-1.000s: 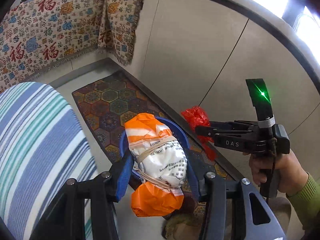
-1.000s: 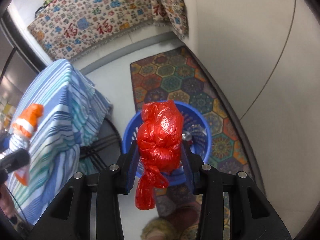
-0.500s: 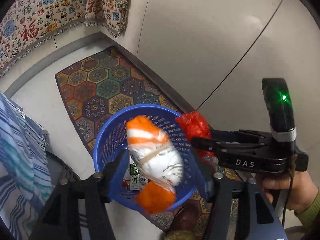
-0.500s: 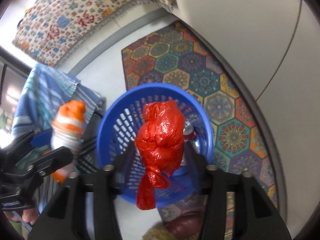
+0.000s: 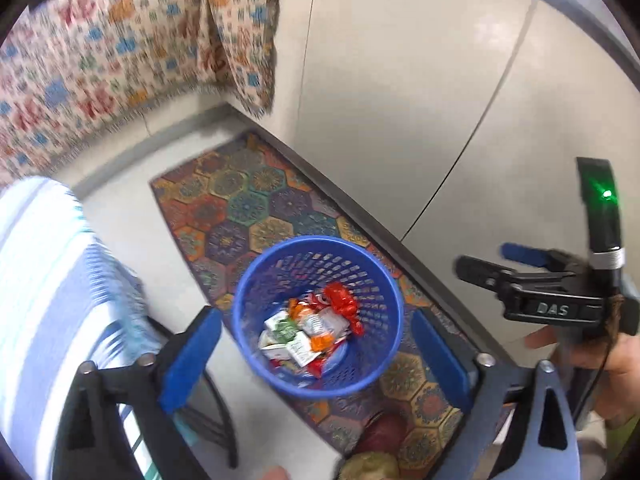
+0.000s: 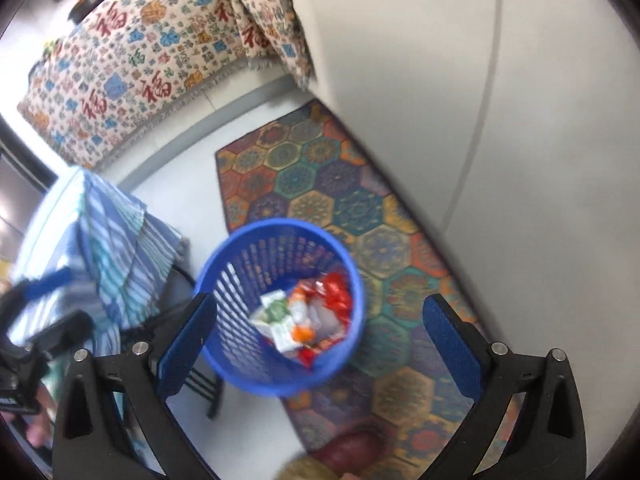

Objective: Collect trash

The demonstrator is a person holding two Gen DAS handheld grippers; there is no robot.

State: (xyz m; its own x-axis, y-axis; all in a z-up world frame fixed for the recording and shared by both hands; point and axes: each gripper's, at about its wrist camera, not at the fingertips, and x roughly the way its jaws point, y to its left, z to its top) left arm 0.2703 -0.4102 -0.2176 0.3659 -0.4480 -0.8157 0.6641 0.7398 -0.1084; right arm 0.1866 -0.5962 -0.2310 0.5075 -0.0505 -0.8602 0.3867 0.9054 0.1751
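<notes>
Bundles gone from both grippers and lying in the basket [image 5: 320,248].

Left gripper [image 5: 316,348] and right gripper [image 6: 320,328] have spread their jaws wide and hold nothing. The orange-and-white bundle [image 5: 310,326] lies among cartons, long axis roughly along the basket floor; the red bag [image 5: 342,304] sits crumpled just right of it. That drop looks finished.

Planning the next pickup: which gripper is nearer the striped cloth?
Left. The left gripper hangs open above the basket beside the striped cloth; the right gripper, also open, is farther from it.
</notes>
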